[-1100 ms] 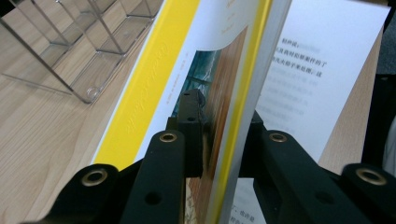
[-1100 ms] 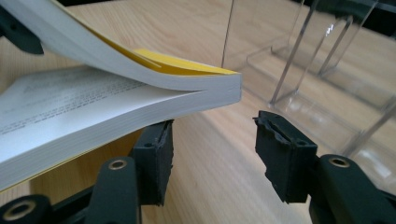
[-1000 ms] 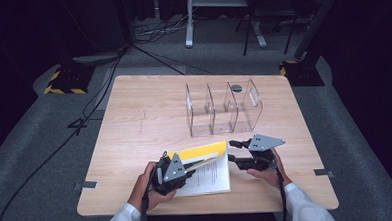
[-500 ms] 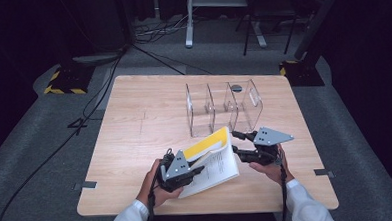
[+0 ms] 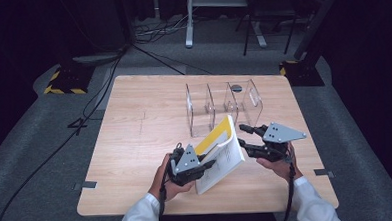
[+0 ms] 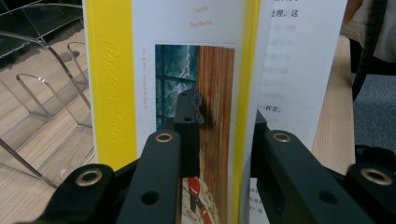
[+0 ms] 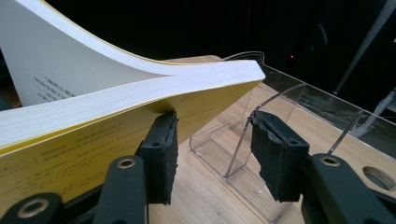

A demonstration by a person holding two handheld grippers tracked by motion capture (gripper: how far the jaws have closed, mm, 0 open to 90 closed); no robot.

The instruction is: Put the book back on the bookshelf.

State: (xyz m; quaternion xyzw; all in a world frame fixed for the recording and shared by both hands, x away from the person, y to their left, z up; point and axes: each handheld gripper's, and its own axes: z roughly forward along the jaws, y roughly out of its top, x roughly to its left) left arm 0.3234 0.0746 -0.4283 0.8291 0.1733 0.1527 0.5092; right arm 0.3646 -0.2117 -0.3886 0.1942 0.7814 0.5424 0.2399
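While your left hand-held gripper (image 5: 206, 165) stays clamped on the yellow-covered book (image 5: 221, 152), the book has tipped from lying flat on the counter (image 5: 134, 123) to standing on its near edge, raised between your hands with some pages fanning loose. That looks like the lift needed to slot it upright into the clear acrylic rack (image 5: 223, 102) just behind it. Your right hand-held gripper (image 5: 245, 136) has risen with it; its jaws have just been closing, yet the book lies outside them: one pad (image 7: 161, 154) rests against the yellow cover, the other stands free, so it props rather than grips. The rack's thin dividers (image 7: 243, 135) stand in the way, close to the book's leading corner.
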